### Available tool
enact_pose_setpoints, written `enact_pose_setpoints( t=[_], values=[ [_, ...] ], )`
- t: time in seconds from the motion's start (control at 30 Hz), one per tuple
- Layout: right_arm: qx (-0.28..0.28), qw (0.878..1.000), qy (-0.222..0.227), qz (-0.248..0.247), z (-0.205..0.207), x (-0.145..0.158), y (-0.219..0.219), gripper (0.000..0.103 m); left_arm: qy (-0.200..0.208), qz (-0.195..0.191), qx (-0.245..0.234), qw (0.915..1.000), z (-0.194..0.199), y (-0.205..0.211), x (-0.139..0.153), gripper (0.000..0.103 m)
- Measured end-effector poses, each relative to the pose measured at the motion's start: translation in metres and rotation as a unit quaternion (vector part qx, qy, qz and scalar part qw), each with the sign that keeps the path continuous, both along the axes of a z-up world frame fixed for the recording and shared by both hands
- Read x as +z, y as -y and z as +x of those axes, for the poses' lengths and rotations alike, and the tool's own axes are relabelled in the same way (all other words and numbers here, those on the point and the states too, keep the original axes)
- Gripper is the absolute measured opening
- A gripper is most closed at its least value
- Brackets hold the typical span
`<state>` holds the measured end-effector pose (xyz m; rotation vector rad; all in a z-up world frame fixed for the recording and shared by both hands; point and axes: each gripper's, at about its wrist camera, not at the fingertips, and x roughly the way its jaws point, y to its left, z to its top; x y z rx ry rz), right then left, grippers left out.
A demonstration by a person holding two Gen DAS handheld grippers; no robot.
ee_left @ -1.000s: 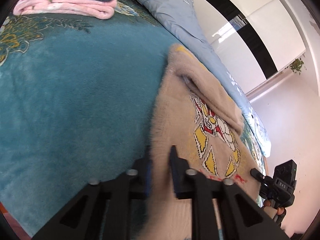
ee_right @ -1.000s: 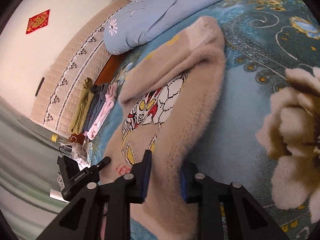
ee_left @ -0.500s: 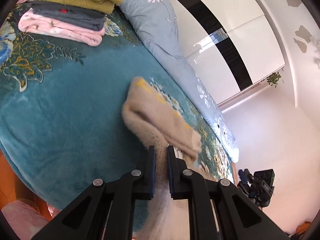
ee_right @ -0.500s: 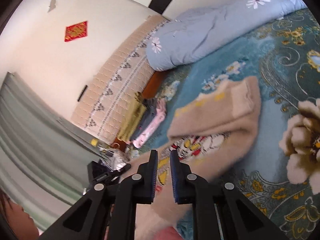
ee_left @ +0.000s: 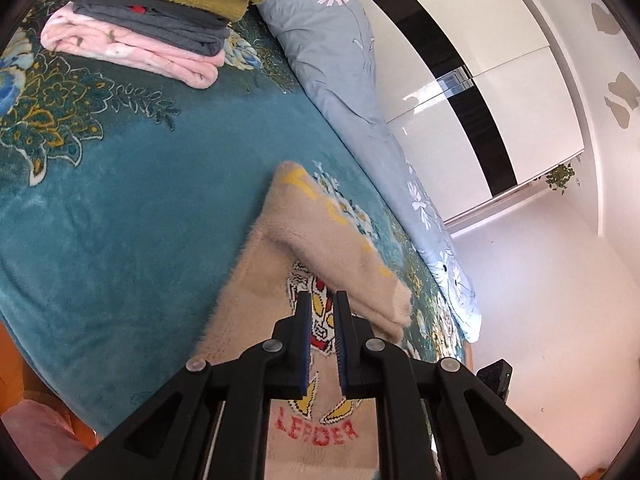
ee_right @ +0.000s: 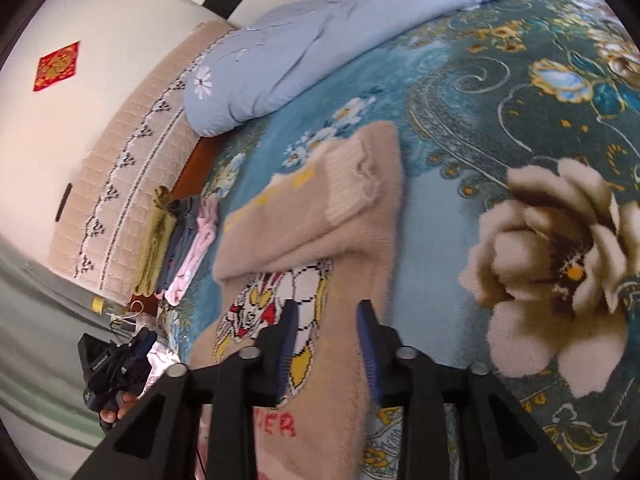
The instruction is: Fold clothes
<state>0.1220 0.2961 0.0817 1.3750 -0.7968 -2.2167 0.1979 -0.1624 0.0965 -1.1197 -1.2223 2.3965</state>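
Sweater [ee_left: 256, 320] is our landmark: the beige one lies spread on the teal blanket [ee_left: 132, 208], one sleeve [ee_right: 304, 220] folded across its chest above the cartoon print [ee_right: 280, 304]. A second ago both our grippers pinched its fabric; now neither does. Our right gripper [ee_right: 326, 332] has just been opening, its jaws parted over the print with nothing between them. Our left gripper [ee_left: 322, 320] hovers above the sweater's lower half, fingers nearly closed and, as far as we can see, empty. We judge the sleeve fold placed and released, so the next fold of the body can start. Beyond the sweater's far-left corner sits the stack of folded clothes [ee_left: 160, 12].
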Motion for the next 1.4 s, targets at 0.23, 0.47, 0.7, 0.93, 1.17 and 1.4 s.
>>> enact_pose_setpoints(
  t=[0.23, 0.47, 0.7, 0.93, 1.17, 1.4],
  values=[
    [0.031, 0.996, 0.079, 0.018, 0.004, -0.039, 0.018, 0.051, 0.024, -0.065, 0.004, 0.9976, -0.008, 0.001, -0.029, 0.013],
    [0.065, 0.994, 0.092, 0.014, 0.020, -0.053, 0.040, 0.051, 0.062, -0.090, -0.019, 0.9939, -0.012, 0.003, -0.063, 0.039],
    [0.072, 0.994, 0.080, -0.032, 0.027, -0.043, 0.040, 0.015, 0.042, -0.083, -0.057, 0.9939, -0.006, -0.004, -0.057, 0.018],
    [0.064, 0.986, 0.061, -0.140, -0.006, -0.019, 0.030, 0.013, 0.012, -0.015, -0.070, 0.9973, -0.029, 0.008, -0.034, 0.014],
    [-0.014, 0.966, 0.040, -0.254, -0.069, -0.012, -0.016, 0.013, 0.032, 0.131, -0.049, 0.9897, -0.104, 0.032, -0.034, 0.014],
    [-0.036, 0.967, 0.041, -0.251, -0.091, -0.034, -0.024, 0.015, 0.074, 0.142, 0.005, 0.9871, -0.176, 0.022, -0.063, 0.016]
  ],
)
